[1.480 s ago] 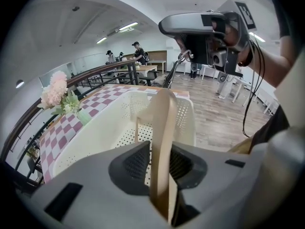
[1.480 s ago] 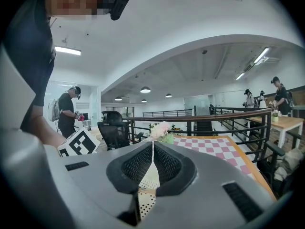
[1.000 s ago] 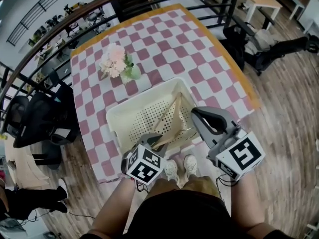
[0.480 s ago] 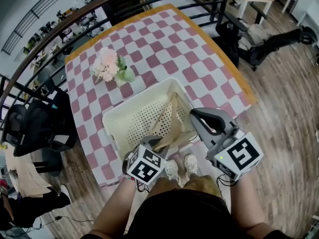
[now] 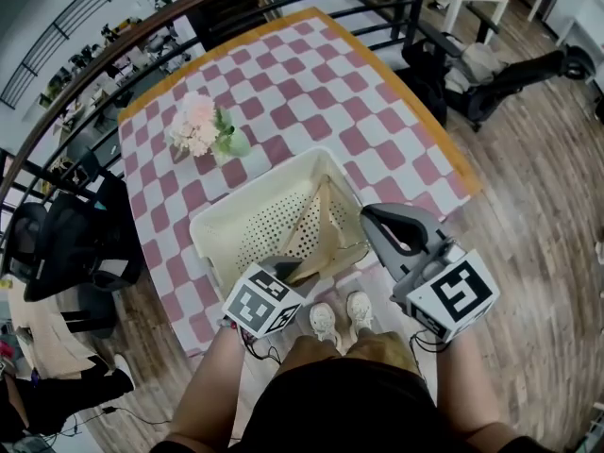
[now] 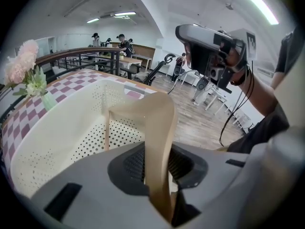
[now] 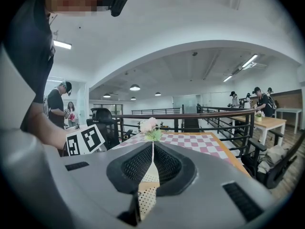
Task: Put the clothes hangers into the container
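One wooden hanger [image 5: 317, 242] leans inside the container [image 5: 247, 196], with its upper end raised over the near wall and its lower part resting on the perforated floor. The container is a cream basket with rows of small holes. It sits on the table [image 5: 377, 111] against the near edge, about halfway along it.

The left gripper [image 5: 287, 270] points steeply down over the container's near rim. Its jaws are closed on the hanger's broad arm, one pad on each side of the wood. The jaws have just been easing apart a little, with the hanger between them. In the left gripper view the arm rises from between the pads and bends over towards the basket's inside.

The right gripper [image 5: 391, 217] is held almost level, just beside the container's near right corner. Its jaws are drawn together to a thin slit, and nothing lies between them.

A pink and white checked cloth with an orange border covers the table. A vase of pale pink flowers [image 5: 200, 125] stands near the table's far left corner, well apart from the container. A dark railing [image 5: 142, 36] curves round the far side. A black office chair [image 5: 71, 243] stands on the wooden floor [image 5: 528, 225] off the left edge.
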{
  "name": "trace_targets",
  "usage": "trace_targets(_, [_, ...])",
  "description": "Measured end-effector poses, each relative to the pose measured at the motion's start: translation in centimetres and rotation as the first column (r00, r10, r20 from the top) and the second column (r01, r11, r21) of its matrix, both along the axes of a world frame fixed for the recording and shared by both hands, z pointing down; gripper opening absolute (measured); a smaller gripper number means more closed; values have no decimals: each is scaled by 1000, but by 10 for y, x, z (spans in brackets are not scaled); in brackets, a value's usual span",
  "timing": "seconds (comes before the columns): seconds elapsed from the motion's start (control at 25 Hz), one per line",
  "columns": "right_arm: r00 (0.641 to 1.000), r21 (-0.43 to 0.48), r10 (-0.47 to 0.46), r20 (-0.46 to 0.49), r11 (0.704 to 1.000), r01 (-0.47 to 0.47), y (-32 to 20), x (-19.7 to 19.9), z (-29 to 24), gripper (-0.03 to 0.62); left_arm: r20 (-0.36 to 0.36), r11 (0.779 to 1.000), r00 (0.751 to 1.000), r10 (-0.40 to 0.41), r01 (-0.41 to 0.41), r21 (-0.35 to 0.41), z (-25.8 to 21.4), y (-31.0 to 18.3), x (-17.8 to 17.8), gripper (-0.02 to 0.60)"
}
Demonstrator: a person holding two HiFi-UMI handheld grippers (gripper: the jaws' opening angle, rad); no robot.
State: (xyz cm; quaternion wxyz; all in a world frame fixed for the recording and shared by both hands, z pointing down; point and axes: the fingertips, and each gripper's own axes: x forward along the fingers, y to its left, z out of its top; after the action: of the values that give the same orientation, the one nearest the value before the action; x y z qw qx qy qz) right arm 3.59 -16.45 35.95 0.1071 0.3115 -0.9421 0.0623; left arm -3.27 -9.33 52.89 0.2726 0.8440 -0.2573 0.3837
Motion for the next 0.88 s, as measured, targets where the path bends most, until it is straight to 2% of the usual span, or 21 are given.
trace_targets(0.16, [1000, 4, -4, 6, 1000, 4, 1, -2, -3, 35, -51, 999, 999, 8, -11, -50, -2, 2, 3, 109])
trace_targets(0.64, [1000, 7, -4, -1, 1000, 4, 2, -5, -6, 34, -54, 996, 999, -2, -2, -84, -1, 3, 2, 110])
trace_targets(0.76, [1000, 12, -7, 12, 1000, 7, 3, -8, -8, 34, -55, 995, 998, 26, -31, -98, -1, 5, 1, 118])
trace_targets(0.88, [1000, 4, -6, -18, 1000, 6, 2, -8, -8, 34, -53, 989, 996, 77, -83, -121, -1, 5, 2, 134])
